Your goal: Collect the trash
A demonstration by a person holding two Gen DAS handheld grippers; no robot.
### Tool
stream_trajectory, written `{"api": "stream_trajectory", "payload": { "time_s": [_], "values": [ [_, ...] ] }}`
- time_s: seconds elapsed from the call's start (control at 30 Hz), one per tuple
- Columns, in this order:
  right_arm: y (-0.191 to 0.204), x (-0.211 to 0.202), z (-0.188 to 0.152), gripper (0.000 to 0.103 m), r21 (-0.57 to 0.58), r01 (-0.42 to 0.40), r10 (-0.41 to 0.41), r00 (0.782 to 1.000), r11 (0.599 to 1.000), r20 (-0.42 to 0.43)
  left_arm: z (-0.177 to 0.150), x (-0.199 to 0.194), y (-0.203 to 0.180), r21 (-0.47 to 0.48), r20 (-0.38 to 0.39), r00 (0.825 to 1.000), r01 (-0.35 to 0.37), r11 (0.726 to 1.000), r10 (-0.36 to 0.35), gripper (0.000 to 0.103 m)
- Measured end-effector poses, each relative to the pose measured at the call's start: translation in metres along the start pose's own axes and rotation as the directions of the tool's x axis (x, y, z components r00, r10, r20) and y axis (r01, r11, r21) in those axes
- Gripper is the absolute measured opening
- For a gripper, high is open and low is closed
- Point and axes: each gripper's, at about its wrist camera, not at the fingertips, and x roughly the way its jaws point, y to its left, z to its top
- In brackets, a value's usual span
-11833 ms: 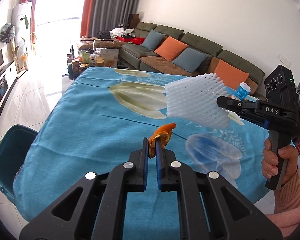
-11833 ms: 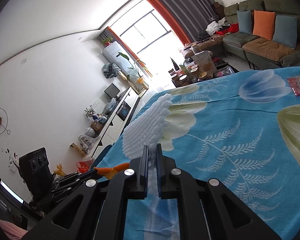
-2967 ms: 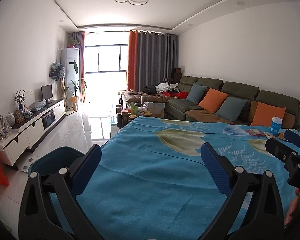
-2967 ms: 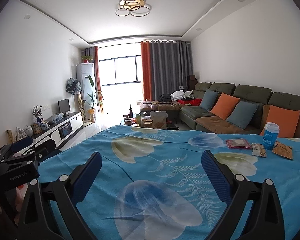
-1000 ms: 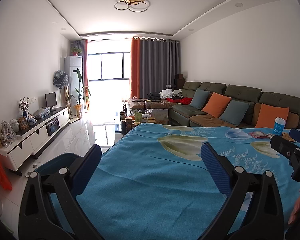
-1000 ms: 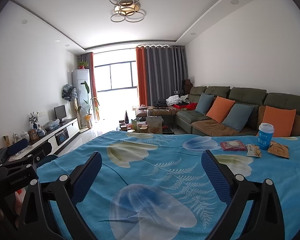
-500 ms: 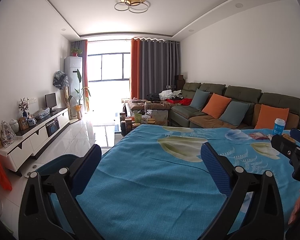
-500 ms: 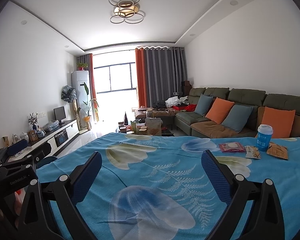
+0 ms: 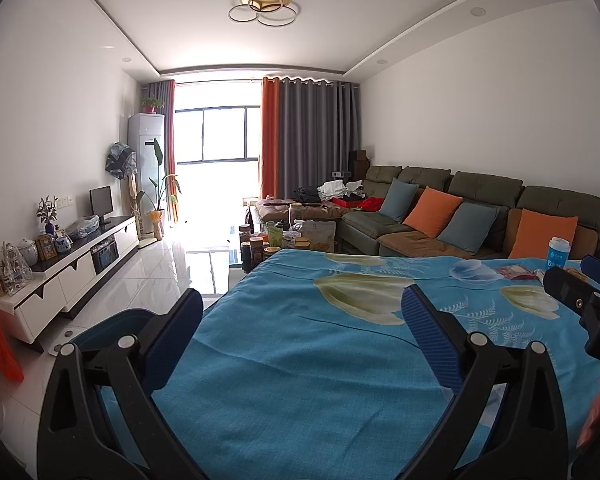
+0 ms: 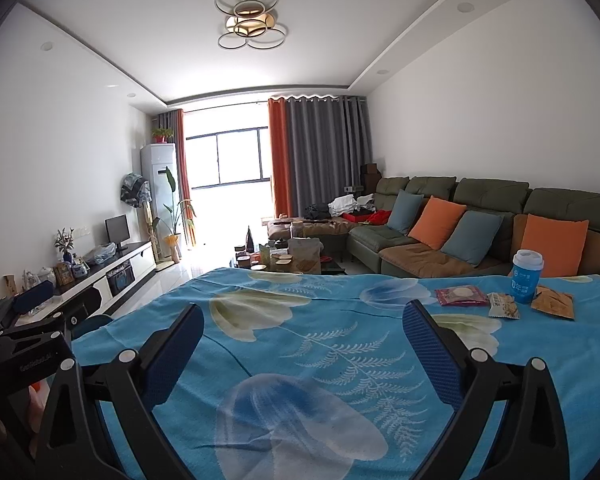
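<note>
Both empty and spread wide: left gripper (image 9: pixel 302 312) and right gripper (image 10: pixel 303 326), hovering level over the blue flowered tablecloth (image 10: pixel 320 320).

Remaining trash clustered at 2 o'clock in the right wrist view, well apart from both tools: one blue paper cup (image 10: pixel 526 276), upright; one red snack packet (image 10: pixel 462 295) lying flat; one pale wrapper (image 10: pixel 503 306) just beside the cup; one brown wrapper (image 10: pixel 553 302) touching or nearly touching the cup's base, hard to tell at this size. Four pieces, then.

Dark teal bin (image 9: pixel 112 326) at 8 o'clock in the left wrist view, below the table edge, mostly hidden behind the left finger.

Likely trouble: knocking the cup over while reaching for the wrappers crowded against it; possibly liquid inside, not visible. Flat packets also apt to slide on the cloth or bring a pinch of fabric up with them. Long carry across to the bin, so a weak pinch risks a drop.
</note>
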Motion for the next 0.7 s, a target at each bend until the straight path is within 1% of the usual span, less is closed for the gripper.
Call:
{"api": "stream_trajectory", "payload": {
  "time_s": [0.7],
  "values": [
    [0.0, -0.0015, -0.0006, 0.096, 0.002, 0.01, -0.01, 1.0, 1.0, 0.008, 0.0007, -0.0001, 0.0003, -0.001, 0.004, 1.0, -0.001, 1.0, 0.001, 0.098]
  ]
}}
